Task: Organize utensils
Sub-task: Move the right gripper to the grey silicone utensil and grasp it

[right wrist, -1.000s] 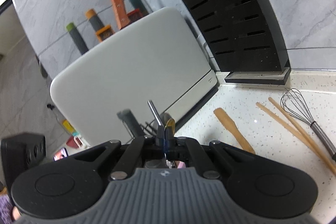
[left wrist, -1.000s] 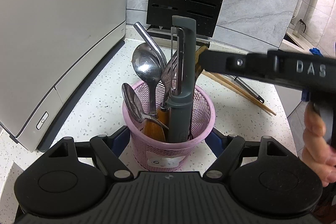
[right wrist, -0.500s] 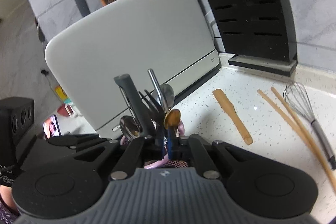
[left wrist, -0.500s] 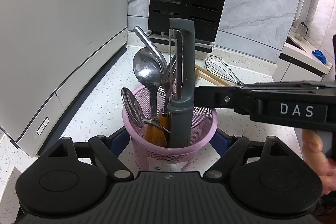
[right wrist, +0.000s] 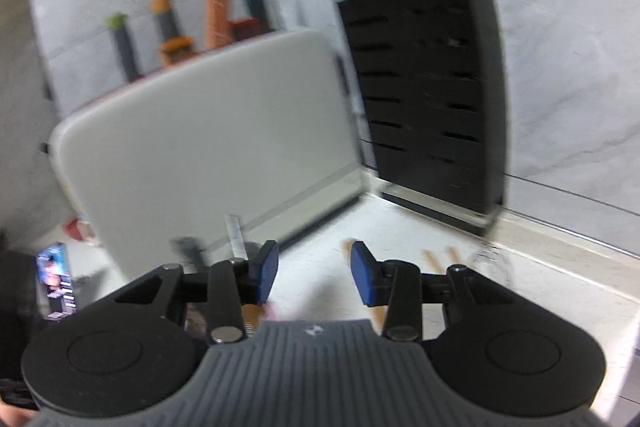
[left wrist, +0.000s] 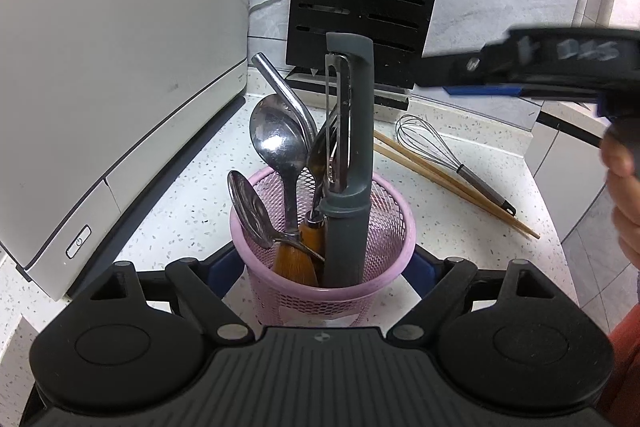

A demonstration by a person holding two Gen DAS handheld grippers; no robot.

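A: What's at the left of the left wrist view?
B: A white appliance [left wrist: 120,67]. Mid-frame, the pink basket [left wrist: 384,267] stands on the counter [left wrist: 460,219] between the left gripper's [left wrist: 320,267] blue pads, which have just spread and don't touch it. It holds spoons [left wrist: 276,143], a peeler [left wrist: 350,155] and a straw [left wrist: 280,83], all upright.
A: And to the right?
B: Chopsticks [left wrist: 452,183] and a whisk [left wrist: 432,143] lie on the counter. Upper right, blurred, the right gripper [right wrist: 314,277]; its jaws have just parted, nothing between them
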